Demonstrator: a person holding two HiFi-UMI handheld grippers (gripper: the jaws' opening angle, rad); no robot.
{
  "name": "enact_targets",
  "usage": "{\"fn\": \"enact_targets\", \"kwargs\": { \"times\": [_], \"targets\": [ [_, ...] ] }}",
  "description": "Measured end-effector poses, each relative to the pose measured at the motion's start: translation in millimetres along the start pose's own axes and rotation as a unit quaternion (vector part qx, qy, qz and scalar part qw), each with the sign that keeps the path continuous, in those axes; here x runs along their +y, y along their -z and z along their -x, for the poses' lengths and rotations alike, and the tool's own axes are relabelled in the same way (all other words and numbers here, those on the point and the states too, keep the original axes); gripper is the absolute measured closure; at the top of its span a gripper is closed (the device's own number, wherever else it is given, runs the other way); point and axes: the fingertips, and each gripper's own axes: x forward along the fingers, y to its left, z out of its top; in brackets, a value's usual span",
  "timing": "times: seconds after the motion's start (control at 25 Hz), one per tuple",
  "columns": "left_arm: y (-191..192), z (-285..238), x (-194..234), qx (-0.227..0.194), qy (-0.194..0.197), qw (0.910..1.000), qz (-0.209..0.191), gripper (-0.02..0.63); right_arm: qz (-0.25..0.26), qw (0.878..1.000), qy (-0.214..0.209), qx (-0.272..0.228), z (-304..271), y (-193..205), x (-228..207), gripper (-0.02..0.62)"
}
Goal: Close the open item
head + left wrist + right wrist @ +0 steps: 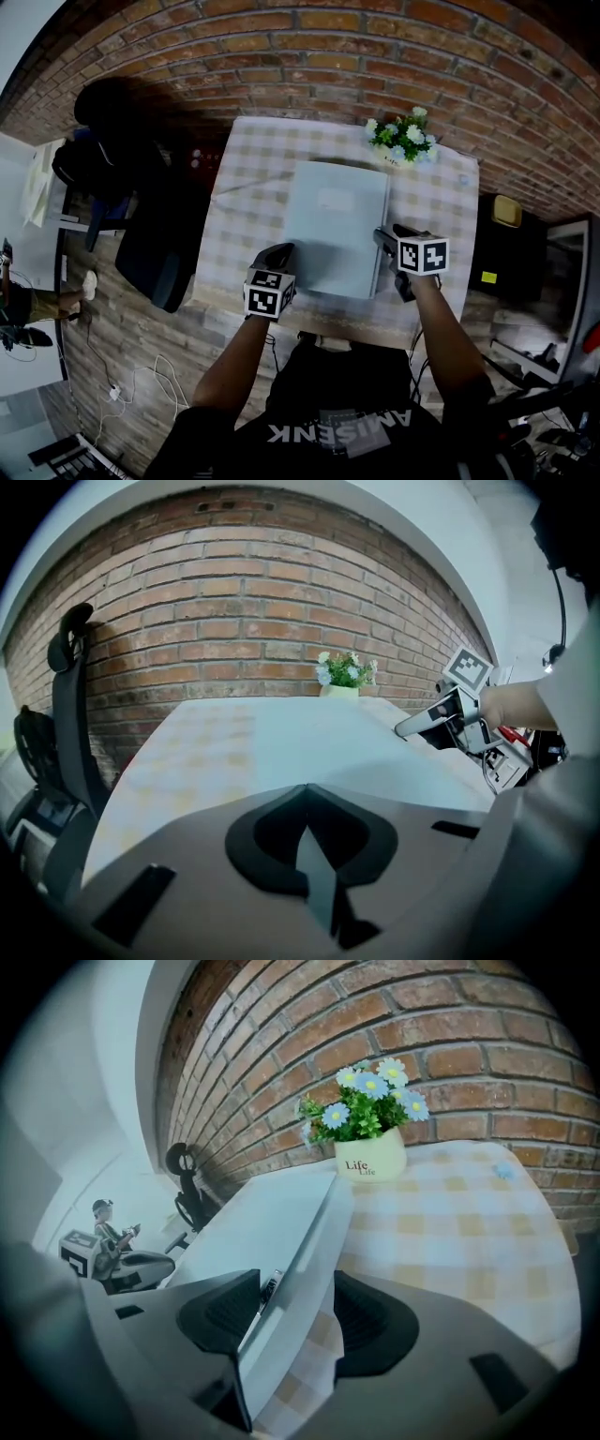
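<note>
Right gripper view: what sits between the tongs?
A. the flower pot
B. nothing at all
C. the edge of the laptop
C: the laptop runs with its edge between the two pads of the right tongs, while the flower pot stands far off by the wall.

I see bare strips of yellow-and-white checked tablecloth (239,216) at 9 and 3 o'clock of the flat pale-grey laptop (336,225), free to pass along. A cream pot of white and blue flowers (401,141) stands at its 1 o'clock; the red brick wall (309,56) closes 12 o'clock; a black office chair (155,253) crowds the table's 9 o'clock side
</note>
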Motion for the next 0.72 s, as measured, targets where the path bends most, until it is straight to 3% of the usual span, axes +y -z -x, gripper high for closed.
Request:
{"fn": "enact_targets", "kwargs": {
  "times": [0.44,0.72],
  "targets": [
    [7,-6,4,0.009,0.003,1.0000,-0.002,0.592,-0.018,1.000,0.004,0.005,-7,6,-8,0.325],
    [11,-11,2,0.030,-0.002,0.9987,-0.041,0.594,-0.059,0.998,0.000,0.002,-9,12,-14,0.302]
  ]
}}
